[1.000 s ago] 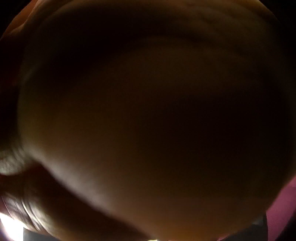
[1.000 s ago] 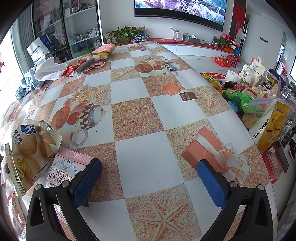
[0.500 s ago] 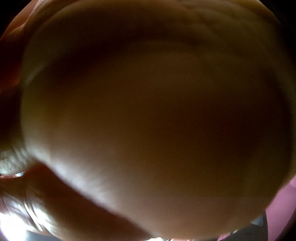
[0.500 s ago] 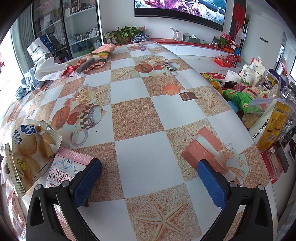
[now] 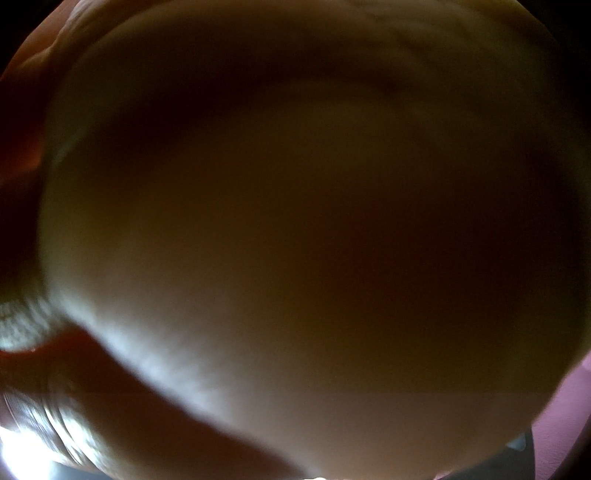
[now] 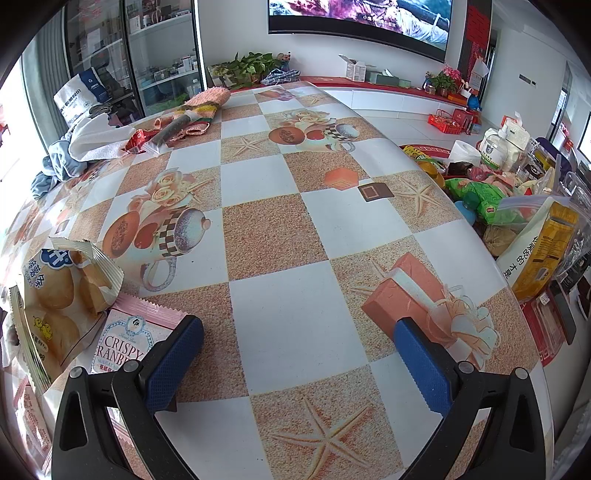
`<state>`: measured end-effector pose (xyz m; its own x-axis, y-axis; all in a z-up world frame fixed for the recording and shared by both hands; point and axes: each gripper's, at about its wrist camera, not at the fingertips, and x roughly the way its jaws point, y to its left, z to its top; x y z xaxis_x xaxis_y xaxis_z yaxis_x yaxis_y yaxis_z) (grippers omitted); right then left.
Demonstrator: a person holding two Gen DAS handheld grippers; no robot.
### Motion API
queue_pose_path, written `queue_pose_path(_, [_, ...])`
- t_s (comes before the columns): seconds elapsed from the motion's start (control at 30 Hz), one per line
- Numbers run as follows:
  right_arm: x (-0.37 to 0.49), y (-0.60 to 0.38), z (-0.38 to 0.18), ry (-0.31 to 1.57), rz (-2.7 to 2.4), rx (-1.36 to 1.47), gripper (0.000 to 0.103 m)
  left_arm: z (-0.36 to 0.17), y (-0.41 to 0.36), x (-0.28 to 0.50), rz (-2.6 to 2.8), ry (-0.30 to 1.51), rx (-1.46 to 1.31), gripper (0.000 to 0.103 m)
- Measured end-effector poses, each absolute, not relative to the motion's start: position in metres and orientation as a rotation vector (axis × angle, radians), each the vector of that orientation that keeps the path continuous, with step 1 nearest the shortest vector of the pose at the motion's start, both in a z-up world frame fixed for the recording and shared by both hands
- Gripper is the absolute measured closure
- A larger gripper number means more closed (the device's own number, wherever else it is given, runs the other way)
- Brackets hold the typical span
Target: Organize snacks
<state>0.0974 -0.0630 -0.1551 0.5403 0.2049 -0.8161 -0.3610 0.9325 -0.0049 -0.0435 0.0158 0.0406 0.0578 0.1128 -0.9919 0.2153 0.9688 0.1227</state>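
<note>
Left wrist view: almost wholly blocked by a blurred, tan, rounded surface pressed close to the lens; what it was could not be told
Left gripper: fingers not visible in its own view; whether apart or together could not be told
Right gripper (image 6: 297, 356): jaws stood wide apart with nothing between them, above the tablecloth at the bottom of the frame
Right gripper fingers (image 6: 173, 363): black arms with blue textured pads, one at lower left, one at lower right
Table covering: glossy checked tablecloth (image 6: 273, 236) of white and sandy-orange squares, printed with starfish, teacups, roses and a gift box
Yellow potato-snack bag with crimped top (image 6: 55, 295): lay at the left edge of the frame, overlapping the upper left corner of the pink packet
Pink cranberry nougat packet with printed lettering (image 6: 127, 338): lay at lower left, just beside the left finger pad, partly hidden behind it
Pile of assorted snack packets, green, yellow and clear (image 6: 517, 206): stood at the right edge of the frame, beyond the table edge, well apart from the gripper
Far end of table: pink woven cloth (image 6: 205, 101) and a white garment (image 6: 99, 138) at upper left
Background: glass-fronted cabinet (image 6: 147, 55) at upper left; large wall screen (image 6: 362, 18) at top centre
</note>
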Motion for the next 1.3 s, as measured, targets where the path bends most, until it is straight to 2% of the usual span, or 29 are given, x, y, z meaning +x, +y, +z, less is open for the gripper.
queue_pose_path(0.27, [0.097, -0.063, -0.155, 0.943, 0.338, -0.180, 0.000, 0.028, 0.046, -0.044, -0.054, 1.554, 0.172, 0.000])
queue_pose_path(0.5, [0.097, -0.062, -0.155, 0.943, 0.339, -0.180, 0.000, -0.034, 0.165, -0.064, 0.206, 1.702, -0.293, 0.000])
queue_pose_path(0.53, [0.097, -0.063, -0.155, 0.943, 0.339, -0.180, 0.000, -0.043, 0.119, -0.079, 0.231, 1.720, -0.314, 0.000])
queue_pose_path(0.77, [0.097, -0.063, -0.155, 0.943, 0.338, -0.180, 0.000, -0.089, 0.105, -0.077, 0.328, 1.701, -0.256, 0.000])
queue_pose_path(1.0, [0.097, -0.063, -0.155, 0.943, 0.338, -0.180, 0.000, -0.135, 0.129, -0.075, 0.524, 1.651, -0.748, 0.000])
queue_pose_path(1.3, [0.097, -0.063, -0.155, 0.944, 0.338, -0.180, 0.000, -0.177, 0.128, -0.077, 0.672, 1.654, -0.812, 0.000])
